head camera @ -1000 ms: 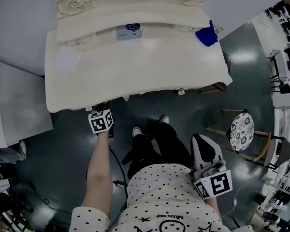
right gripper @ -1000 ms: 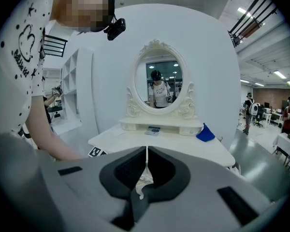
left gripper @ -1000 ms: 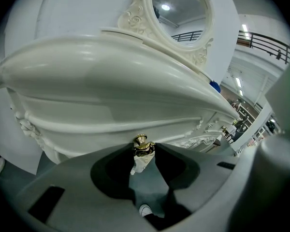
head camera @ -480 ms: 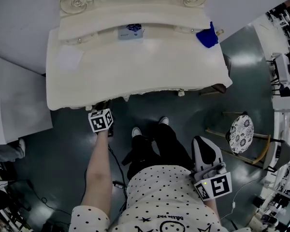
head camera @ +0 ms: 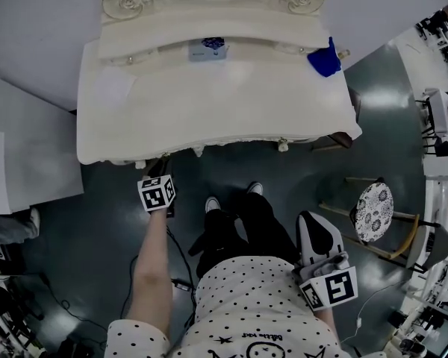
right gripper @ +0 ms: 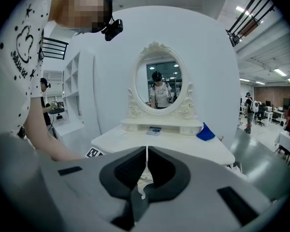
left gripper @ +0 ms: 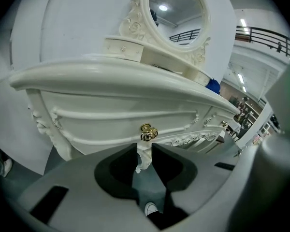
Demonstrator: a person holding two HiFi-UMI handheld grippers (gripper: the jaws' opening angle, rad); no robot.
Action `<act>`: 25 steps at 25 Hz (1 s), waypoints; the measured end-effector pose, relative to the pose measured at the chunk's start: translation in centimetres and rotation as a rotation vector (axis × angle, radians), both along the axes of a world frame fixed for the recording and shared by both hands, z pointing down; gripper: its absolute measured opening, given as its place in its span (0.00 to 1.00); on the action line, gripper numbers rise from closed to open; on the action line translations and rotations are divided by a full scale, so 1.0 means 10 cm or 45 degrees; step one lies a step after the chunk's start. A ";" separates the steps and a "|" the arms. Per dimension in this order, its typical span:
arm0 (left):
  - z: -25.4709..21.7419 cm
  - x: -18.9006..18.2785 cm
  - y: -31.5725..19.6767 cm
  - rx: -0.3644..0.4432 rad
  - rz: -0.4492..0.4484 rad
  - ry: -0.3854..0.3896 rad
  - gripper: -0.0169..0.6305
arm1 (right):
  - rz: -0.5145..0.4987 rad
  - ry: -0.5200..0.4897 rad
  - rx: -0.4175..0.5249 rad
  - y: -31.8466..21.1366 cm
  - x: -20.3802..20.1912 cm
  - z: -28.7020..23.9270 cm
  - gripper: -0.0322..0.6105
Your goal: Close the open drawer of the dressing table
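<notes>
The cream dressing table [head camera: 209, 103] fills the top of the head view. Its drawer front [left gripper: 111, 124], with a gold knob [left gripper: 148, 132], looks flush with the carved front in the left gripper view. My left gripper [head camera: 163, 164] sits at the table's front edge, left of centre. Its tips [left gripper: 144, 151] stand just below and short of the knob. The jaws have just been closing to a narrow gap, with nothing between them. My right gripper [head camera: 312, 218] hangs back near my body, well away from the table. In its own view the right gripper [right gripper: 146, 151] has its jaws together and empty.
A blue cloth [head camera: 325, 58] and a small printed box [head camera: 207, 48] lie at the back of the tabletop, below the oval mirror [right gripper: 159, 83]. A stool with a patterned seat [head camera: 373, 209] stands to the right. White panels [head camera: 22, 162] stand at left, and cables [head camera: 179, 278] run over the floor.
The head view has shifted a little, so the table sits slightly higher and further right in the picture. Both grippers keep their places.
</notes>
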State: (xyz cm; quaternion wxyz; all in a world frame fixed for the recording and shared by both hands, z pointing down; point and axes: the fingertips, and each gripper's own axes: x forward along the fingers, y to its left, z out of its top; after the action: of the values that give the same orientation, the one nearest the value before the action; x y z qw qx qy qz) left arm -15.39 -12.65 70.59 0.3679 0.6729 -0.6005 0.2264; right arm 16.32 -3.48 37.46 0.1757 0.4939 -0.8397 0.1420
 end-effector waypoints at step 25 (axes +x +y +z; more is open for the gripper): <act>-2.81 -0.01 0.43 0.734 -0.072 -0.123 0.04 | -0.176 -0.164 0.085 0.03 -0.38 -0.16 0.07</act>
State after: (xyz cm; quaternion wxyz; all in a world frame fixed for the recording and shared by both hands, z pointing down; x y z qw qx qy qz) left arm -15.46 -8.36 42.49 0.1387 0.7212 -0.6753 0.0679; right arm 12.54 -3.16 35.87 0.1142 0.4302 -0.8856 0.1328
